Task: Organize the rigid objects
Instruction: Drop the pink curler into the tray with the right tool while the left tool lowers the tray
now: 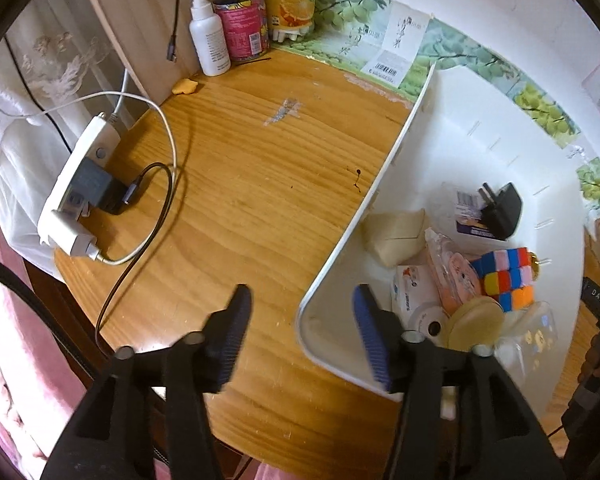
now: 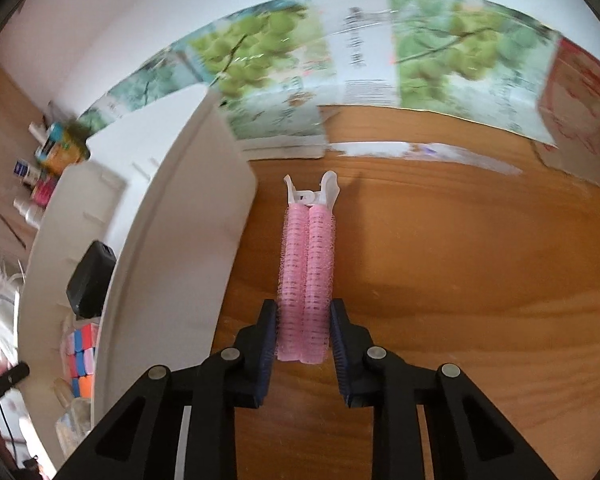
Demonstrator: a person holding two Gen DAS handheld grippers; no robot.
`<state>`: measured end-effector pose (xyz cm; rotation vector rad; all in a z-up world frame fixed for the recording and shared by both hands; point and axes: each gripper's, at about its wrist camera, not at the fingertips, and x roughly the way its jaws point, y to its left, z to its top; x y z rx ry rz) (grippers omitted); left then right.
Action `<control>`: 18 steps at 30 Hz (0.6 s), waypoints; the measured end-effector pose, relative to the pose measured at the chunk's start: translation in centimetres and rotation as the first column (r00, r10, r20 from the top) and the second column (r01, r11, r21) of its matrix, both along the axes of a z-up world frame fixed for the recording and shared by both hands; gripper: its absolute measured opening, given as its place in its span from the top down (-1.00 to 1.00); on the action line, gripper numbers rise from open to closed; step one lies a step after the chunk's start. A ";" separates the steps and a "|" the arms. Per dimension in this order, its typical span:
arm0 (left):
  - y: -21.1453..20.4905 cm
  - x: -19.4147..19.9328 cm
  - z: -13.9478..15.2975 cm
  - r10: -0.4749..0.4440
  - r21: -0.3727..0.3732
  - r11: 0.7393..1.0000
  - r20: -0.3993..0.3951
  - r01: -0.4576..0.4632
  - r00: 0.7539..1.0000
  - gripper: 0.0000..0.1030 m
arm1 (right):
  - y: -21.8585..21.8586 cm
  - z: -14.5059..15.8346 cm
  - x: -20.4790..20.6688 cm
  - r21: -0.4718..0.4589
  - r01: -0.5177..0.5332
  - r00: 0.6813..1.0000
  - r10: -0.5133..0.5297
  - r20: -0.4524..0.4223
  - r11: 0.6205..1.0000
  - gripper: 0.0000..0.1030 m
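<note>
A white plastic bin (image 1: pixel 380 184) stands on the wooden table; it holds a colourful puzzle cube (image 1: pixel 504 276), a black plug adapter (image 1: pixel 500 210), a round beige lid (image 1: pixel 476 320) and small packets. My left gripper (image 1: pixel 302 294) hangs open over the bin's near corner, nothing between its fingers. In the right wrist view a pink double hair roller with a white clip end (image 2: pixel 306 264) lies lengthwise on the table right of the bin (image 2: pixel 188 240). My right gripper (image 2: pixel 304 308) has both pads against the roller's near end. Whether the roller still rests on the wood I cannot tell.
A white power strip (image 1: pixel 76 184) with plugs and looping cables sits at the table's left edge. A spray bottle (image 1: pixel 208 40), a red can of pens (image 1: pixel 242 28) and an orange juice carton (image 1: pixel 292 0) stand at the back. A grape-print box (image 2: pixel 440 56) lines the wall.
</note>
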<state>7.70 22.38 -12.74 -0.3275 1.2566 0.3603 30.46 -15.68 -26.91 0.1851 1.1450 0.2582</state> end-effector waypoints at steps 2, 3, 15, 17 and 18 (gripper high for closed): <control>0.0 -0.8 0.7 -0.010 -0.009 1.000 0.024 0.010 1.000 -0.25 | -0.6 0.8 -0.7 0.010 0.027 1.000 -0.028 0.005 1.000 0.51; 0.1 -1.2 1.0 -0.016 -0.015 1.000 0.034 0.016 0.999 -0.26 | -0.9 1.5 -1.2 0.023 0.044 0.999 -0.044 0.009 0.999 0.51; -0.5 -5.8 4.5 -0.154 -0.027 0.987 0.165 0.161 0.974 -0.34 | 2.8 8.2 -8.2 0.155 0.051 0.990 -0.069 0.119 0.987 0.50; -0.9 -6.6 5.3 -0.196 -0.011 0.979 0.201 0.202 0.960 -0.34 | 4.3 8.5 -9.0 0.158 0.033 0.990 -0.054 0.130 0.987 0.49; -1.2 -6.9 5.6 -0.218 -0.003 0.975 0.219 0.224 0.951 -0.35 | 5.3 8.6 -9.4 0.158 0.027 0.990 -0.048 0.134 0.987 0.49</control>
